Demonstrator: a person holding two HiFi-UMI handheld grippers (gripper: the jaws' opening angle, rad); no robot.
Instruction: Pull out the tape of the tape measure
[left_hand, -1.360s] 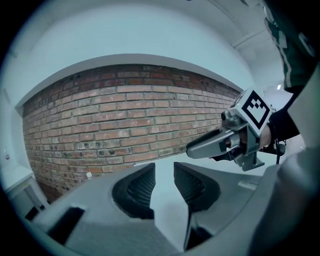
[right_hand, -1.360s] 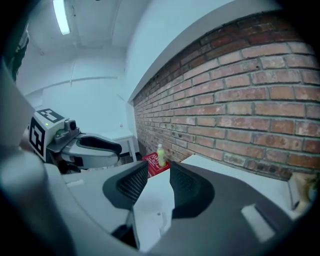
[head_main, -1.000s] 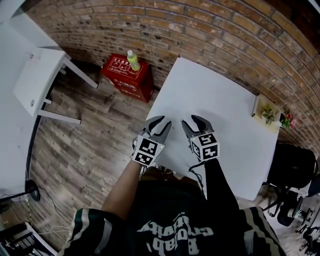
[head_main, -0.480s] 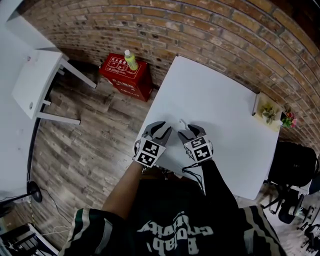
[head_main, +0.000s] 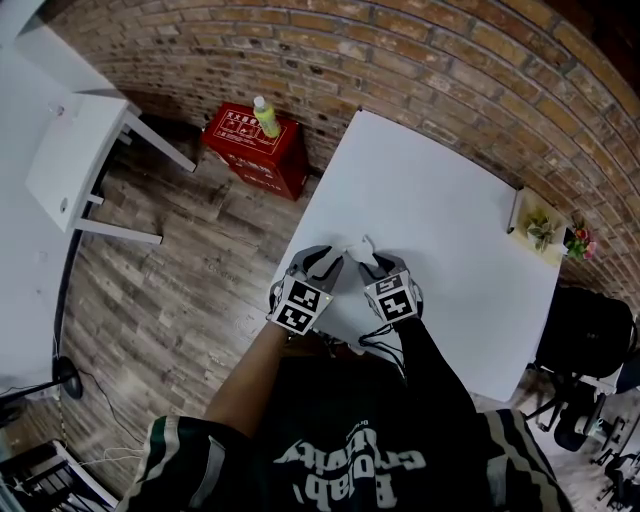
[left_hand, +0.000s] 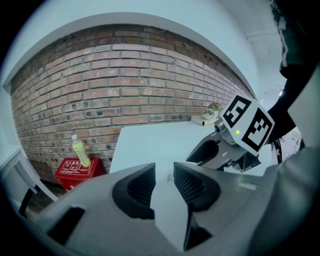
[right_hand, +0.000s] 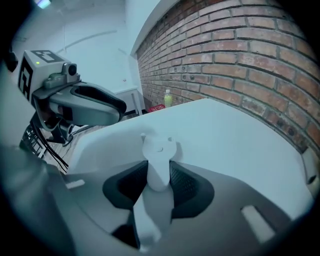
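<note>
The white tape measure (right_hand: 159, 152) on the counter (right_hand: 235, 130) is pinched by the right gripper (right_hand: 159, 176), whose jaws have just been closing, while the left gripper (left_hand: 164, 181) is held part open and empty, so it could be pulled loose by an off-line tug.

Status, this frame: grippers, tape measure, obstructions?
Left gripper open, empty. Right gripper jaws just closed onto white tape measure on table. Not yet extended. Nothing in the way.

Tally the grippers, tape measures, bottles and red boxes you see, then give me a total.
grippers: 2, left gripper and right gripper
tape measure: 1
bottle: 1
red box: 1
total: 5
</note>
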